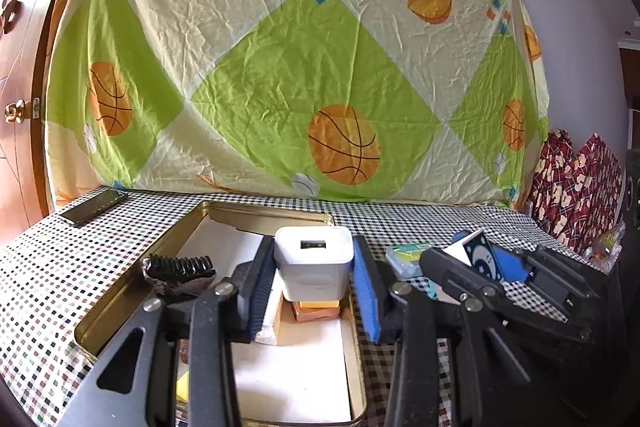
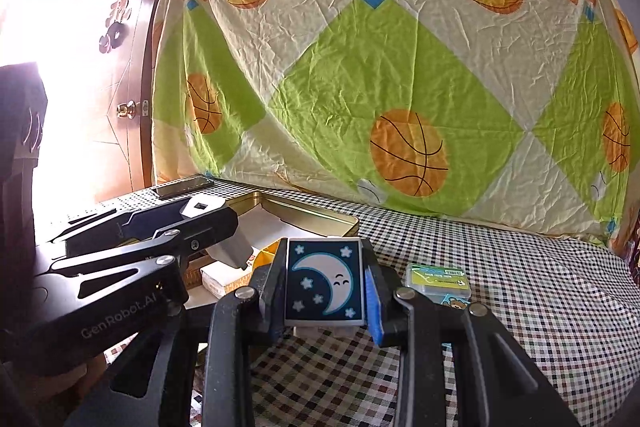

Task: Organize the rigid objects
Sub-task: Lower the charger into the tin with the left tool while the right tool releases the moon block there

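Left tongs (image 1: 314,277) closed on white USB charger (image 1: 314,261) above gold tin (image 1: 120,301), right tongs (image 2: 325,285) closed on moon card box (image 2: 324,281) over checkered worktop (image 2: 540,291)

White charger (image 1: 314,263) above tin (image 1: 120,301); moon card (image 2: 325,281) upright.

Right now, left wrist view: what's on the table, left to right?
Phone → black comb in the tin → white charger held by the left gripper → green packet → moon card in the right gripper.
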Tool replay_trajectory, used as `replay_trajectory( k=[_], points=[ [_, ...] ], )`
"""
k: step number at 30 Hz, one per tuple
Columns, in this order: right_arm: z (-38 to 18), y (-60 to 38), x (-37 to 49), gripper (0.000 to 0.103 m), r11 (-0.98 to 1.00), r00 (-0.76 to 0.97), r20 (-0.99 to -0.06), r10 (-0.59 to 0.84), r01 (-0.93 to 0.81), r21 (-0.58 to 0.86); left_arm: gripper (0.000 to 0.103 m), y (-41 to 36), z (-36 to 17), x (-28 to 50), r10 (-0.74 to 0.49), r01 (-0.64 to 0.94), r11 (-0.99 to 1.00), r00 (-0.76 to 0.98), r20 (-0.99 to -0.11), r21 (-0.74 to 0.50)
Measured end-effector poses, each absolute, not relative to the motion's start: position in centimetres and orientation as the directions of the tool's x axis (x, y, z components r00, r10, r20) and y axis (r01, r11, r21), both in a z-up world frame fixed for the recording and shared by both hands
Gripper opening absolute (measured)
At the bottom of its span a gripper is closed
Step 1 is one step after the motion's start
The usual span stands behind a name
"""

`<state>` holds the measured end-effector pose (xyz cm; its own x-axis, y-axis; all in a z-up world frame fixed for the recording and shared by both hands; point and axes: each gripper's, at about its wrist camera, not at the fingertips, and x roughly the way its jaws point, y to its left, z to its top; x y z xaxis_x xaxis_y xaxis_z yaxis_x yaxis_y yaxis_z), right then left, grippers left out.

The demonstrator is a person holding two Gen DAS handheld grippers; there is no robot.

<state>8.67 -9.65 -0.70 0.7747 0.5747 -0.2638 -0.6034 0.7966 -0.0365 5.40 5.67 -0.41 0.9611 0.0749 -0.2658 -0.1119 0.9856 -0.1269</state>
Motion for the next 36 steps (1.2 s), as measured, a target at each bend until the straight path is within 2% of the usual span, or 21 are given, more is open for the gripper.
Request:
replay_trajectory(
  k=[36],
  points=[
    [-0.3,-5.2,7.6,0.034,0.748,0.734,-0.268,0.624,-0.660,-0.065,0.037,10.0,-0.4,4.4,0.138,-0.180,0.975,0.950,-0.279,-0.133]
  ],
)
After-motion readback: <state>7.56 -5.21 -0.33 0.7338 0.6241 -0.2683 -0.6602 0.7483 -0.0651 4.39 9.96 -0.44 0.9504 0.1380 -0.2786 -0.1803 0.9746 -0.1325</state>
